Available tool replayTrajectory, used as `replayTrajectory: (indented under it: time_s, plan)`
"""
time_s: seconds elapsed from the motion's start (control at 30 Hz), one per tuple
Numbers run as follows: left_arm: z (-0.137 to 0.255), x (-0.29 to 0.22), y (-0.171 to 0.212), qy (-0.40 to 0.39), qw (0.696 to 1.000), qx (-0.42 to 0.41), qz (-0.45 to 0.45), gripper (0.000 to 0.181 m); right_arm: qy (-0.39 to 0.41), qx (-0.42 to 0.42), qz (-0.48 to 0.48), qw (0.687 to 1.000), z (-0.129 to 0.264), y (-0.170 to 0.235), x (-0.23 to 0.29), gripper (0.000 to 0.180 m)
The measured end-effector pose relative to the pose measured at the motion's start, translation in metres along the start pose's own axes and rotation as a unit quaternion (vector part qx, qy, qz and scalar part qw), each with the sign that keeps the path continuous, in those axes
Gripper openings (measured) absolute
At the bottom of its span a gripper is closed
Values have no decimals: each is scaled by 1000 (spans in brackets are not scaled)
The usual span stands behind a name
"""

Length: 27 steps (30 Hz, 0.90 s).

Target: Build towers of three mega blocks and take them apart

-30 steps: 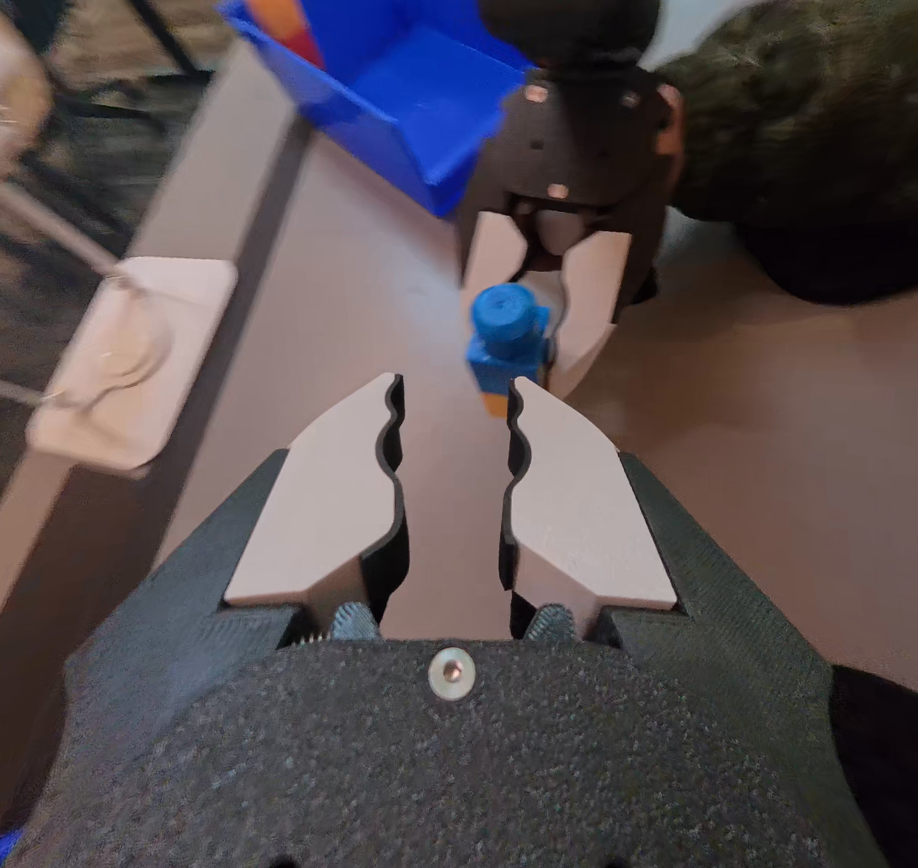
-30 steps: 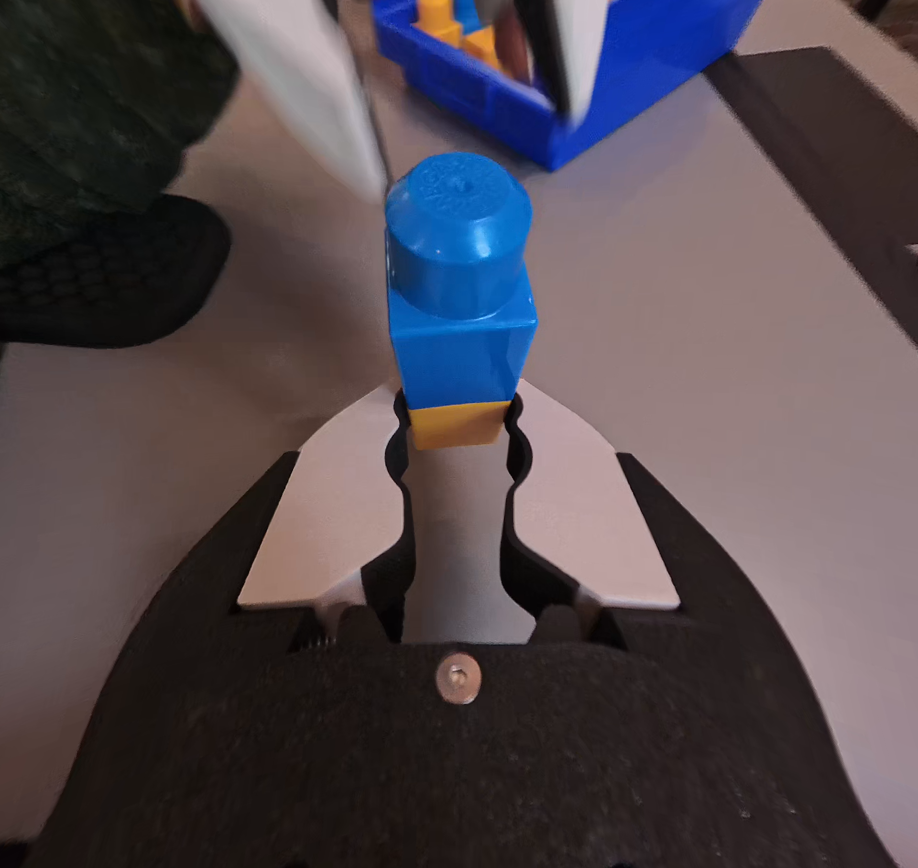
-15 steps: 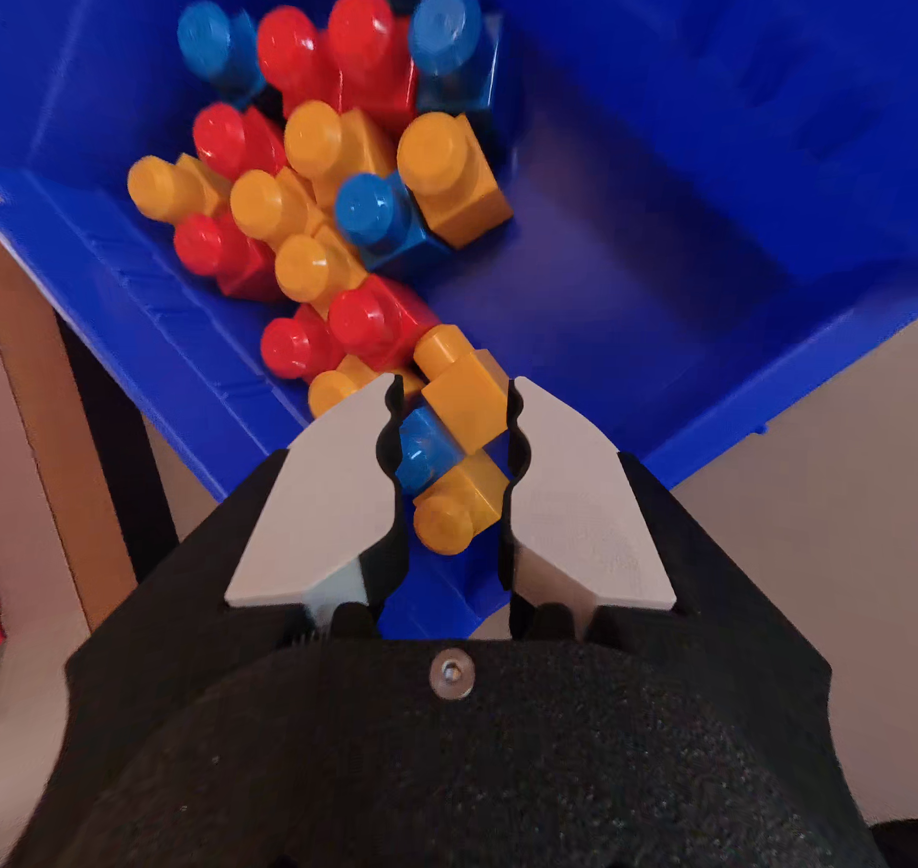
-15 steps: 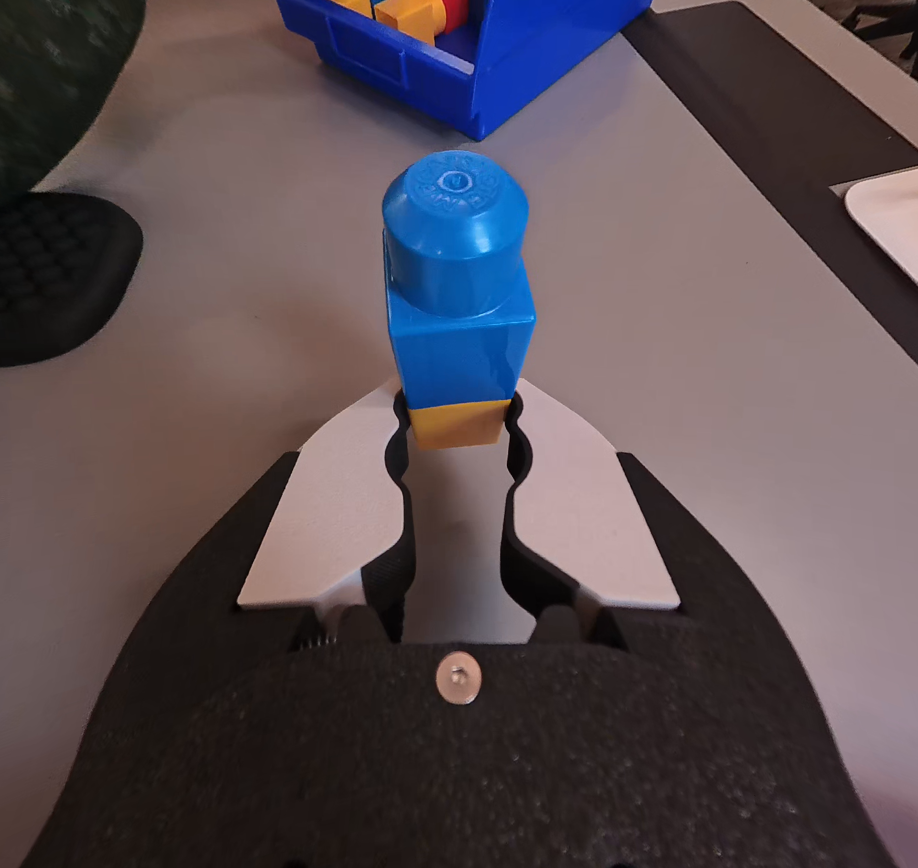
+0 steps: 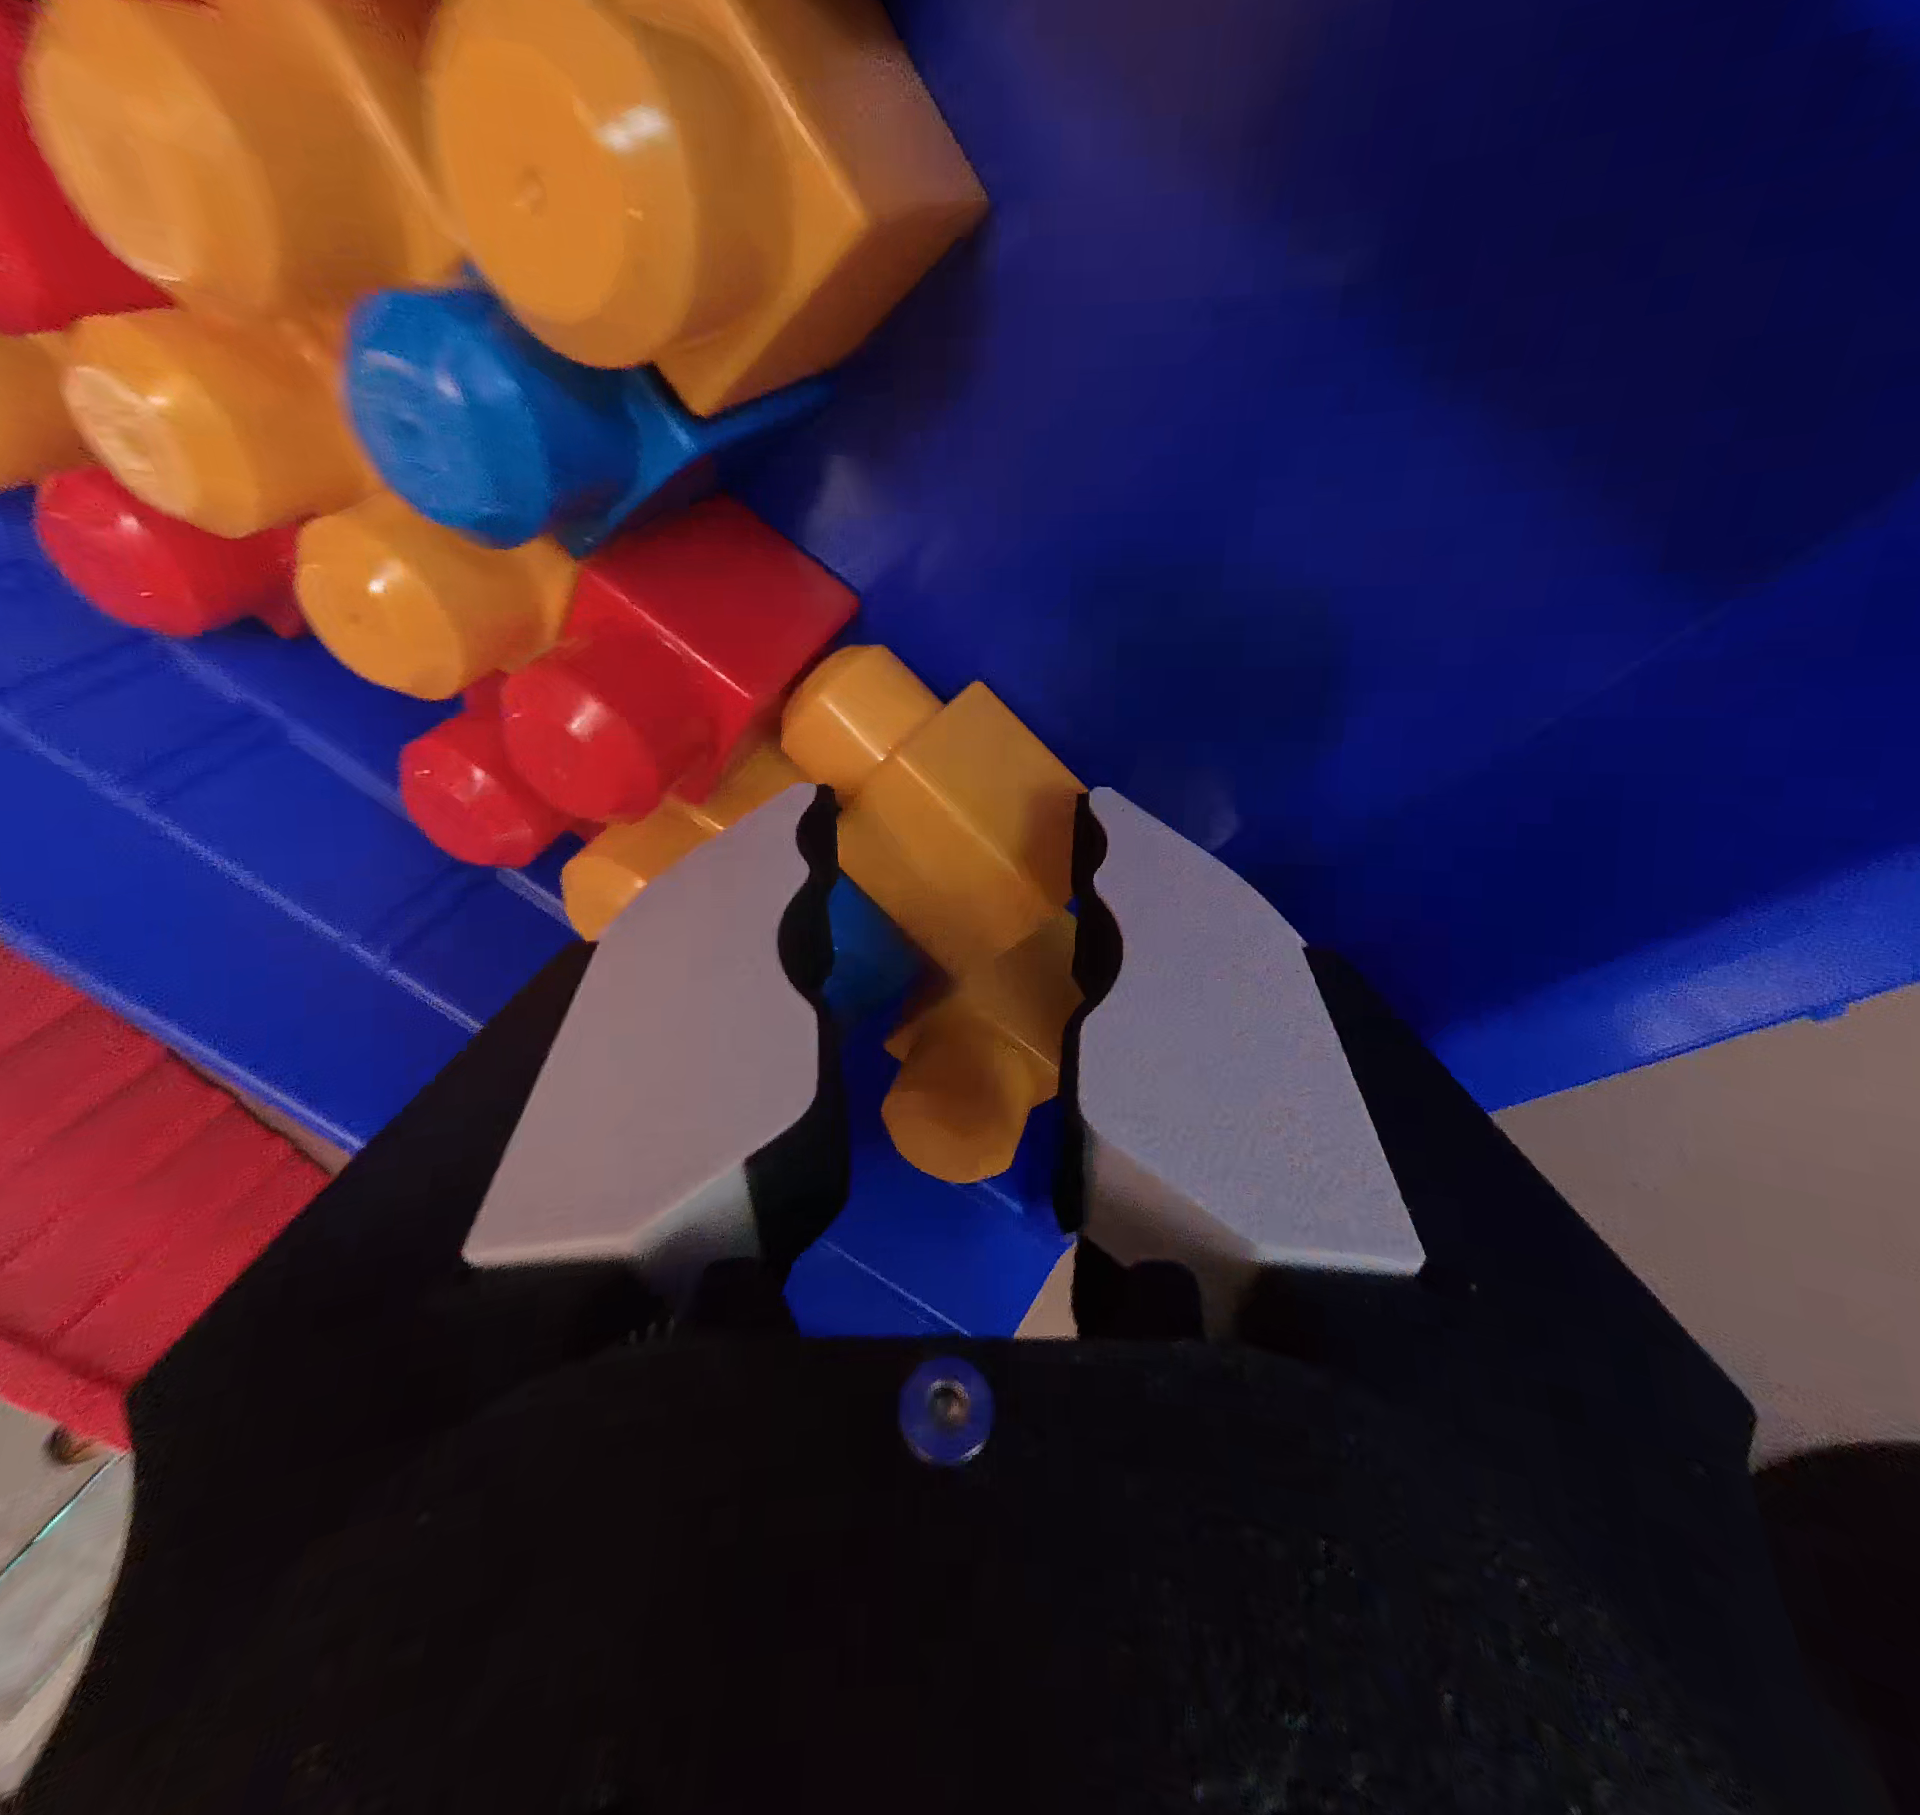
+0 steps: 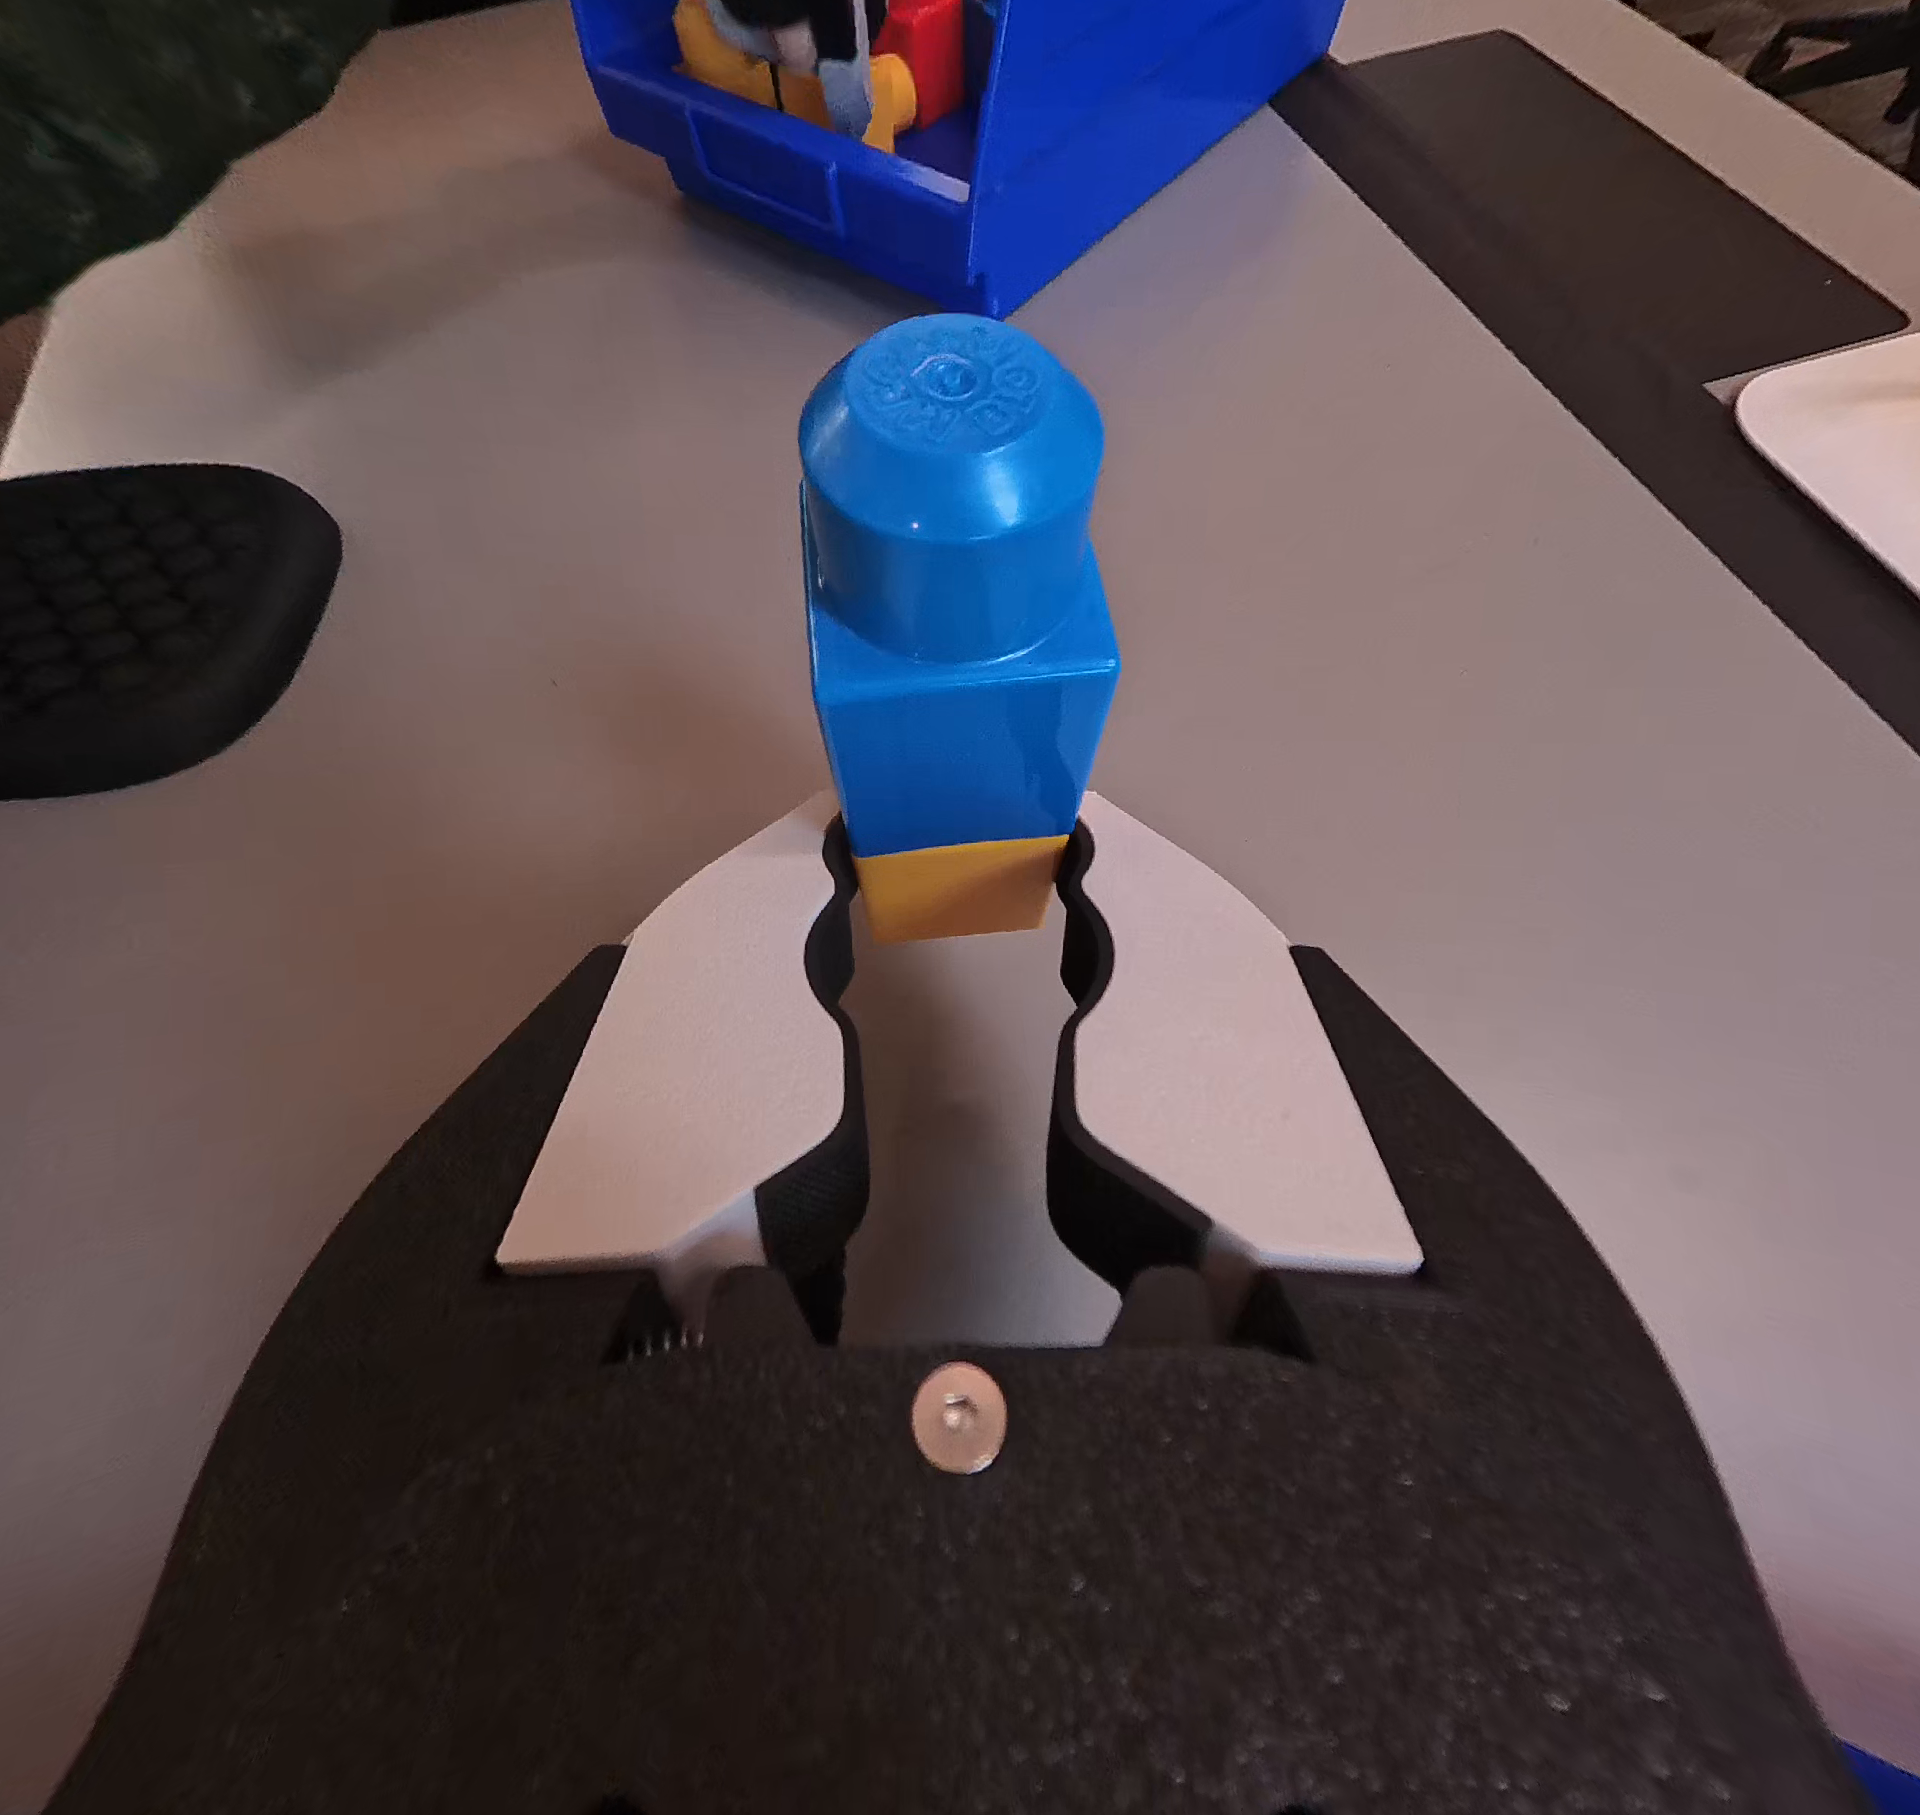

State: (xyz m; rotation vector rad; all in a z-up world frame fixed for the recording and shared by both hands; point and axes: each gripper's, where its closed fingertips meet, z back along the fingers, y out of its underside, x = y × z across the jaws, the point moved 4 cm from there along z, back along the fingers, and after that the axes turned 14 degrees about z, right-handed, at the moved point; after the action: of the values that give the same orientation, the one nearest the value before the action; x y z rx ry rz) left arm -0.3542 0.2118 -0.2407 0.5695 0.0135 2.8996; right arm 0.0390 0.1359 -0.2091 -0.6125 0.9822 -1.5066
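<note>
Blocks (image 5: 436, 238) of red, yellow and blue are lying heaped in the blue bin (image 5: 1455, 415), filling its left part as the left wrist view looks in. Left gripper (image 5: 951, 830) is reaching down into that bin at its near wall, jaws standing apart and straddling a yellow block (image 5: 956, 820) lying tilted on the pile; whether the pads are pressing on it is not clear. A second yellow block (image 5: 966, 1079) is sitting just below it between the fingers, a blue one (image 5: 862, 944) partly hidden behind. Red block (image 5: 665, 664) is lying just left of the straddled one.

Right wrist view: blue bin (image 6: 1143, 103) is standing at the far end of the grey table (image 6: 1455, 726), left gripper (image 6: 821, 51) dipping into it, blurred. Near side of the bin, well apart from it, a two-block stack is standing upright: blue block (image 6: 956, 622) seated on a yellow base block (image 6: 956, 887). Right gripper (image 6: 956, 882) is clamping that yellow base between its fingertips. Black mesh pad (image 6: 135, 622) is lying left of the stack, a dark green sleeve (image 6: 177, 51) left of the bin. White flat object (image 6: 1849, 456) is lying right of the stack, at the frame edge.
</note>
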Motion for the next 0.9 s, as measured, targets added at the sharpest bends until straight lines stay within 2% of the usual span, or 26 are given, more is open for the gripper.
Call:
replayTrajectory:
  time_s: [0.27,0.43,0.47,0.67,0.7,0.83,0.9]
  plan:
    - [-1,-2,-1,-22,994,66,-79,44,1,-1,-2,1000,4,2,-2,37]
    - [9,-5,-4,-10,994,24,-107,24,7,-4,-4,1000,7,2,-5,37]
    - [13,-5,-6,-16,993,4,-119,0,7,-6,-5,1000,7,2,-6,37]
    - [38,-6,-7,-7,988,-68,-135,0,7,-4,-3,1000,5,1,-5,37]
    - [40,-4,-7,-5,989,-73,-128,1,6,-4,-3,1000,4,1,-4,37]
    - [26,-6,9,70,992,1,-104,41,3,-2,-2,1000,3,1,-3,37]
    - [18,-9,17,105,987,41,-116,48,2,-2,-2,1000,3,1,-3,37]
